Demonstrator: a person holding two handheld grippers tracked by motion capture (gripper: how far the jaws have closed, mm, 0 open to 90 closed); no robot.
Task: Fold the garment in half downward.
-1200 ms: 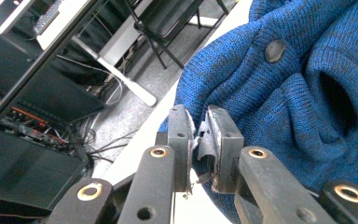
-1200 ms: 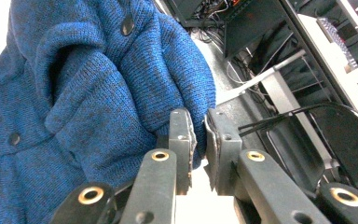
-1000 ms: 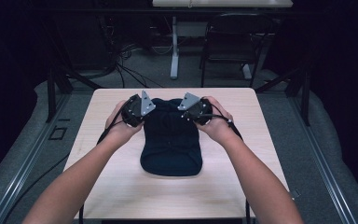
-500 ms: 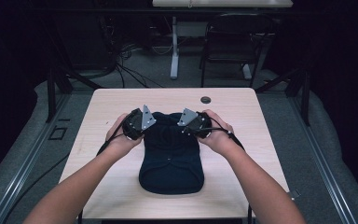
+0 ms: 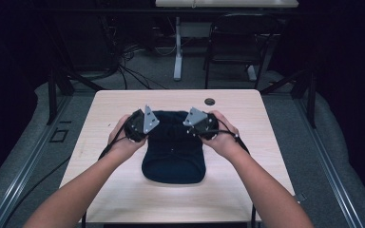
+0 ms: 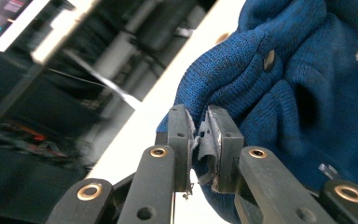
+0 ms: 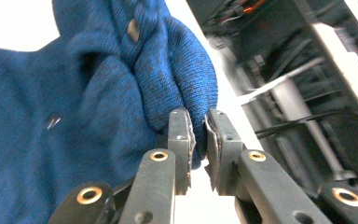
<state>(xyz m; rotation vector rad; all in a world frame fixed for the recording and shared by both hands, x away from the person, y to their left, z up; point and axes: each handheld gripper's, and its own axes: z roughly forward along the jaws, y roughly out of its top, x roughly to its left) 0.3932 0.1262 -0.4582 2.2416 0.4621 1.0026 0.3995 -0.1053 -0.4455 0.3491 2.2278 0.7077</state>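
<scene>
- A dark blue knit garment lies at the middle of the pale wooden surface, its far edge gathered between two hand-held grippers.
- The left gripper sits at the garment's far-left corner; seen from its own camera, its fingers pinch a fold of the blue knit, lifted slightly off the surface.
- The right gripper sits at the garment's far-right corner, its fingers pressed on a rounded fold of the same knit.
- A small button shows on the cloth just beyond the left gripper's hold.
- A round dark grommet sits in the surface beyond the garment, near the far edge.
- The person's forearms reach in on both sides of the garment.
</scene>
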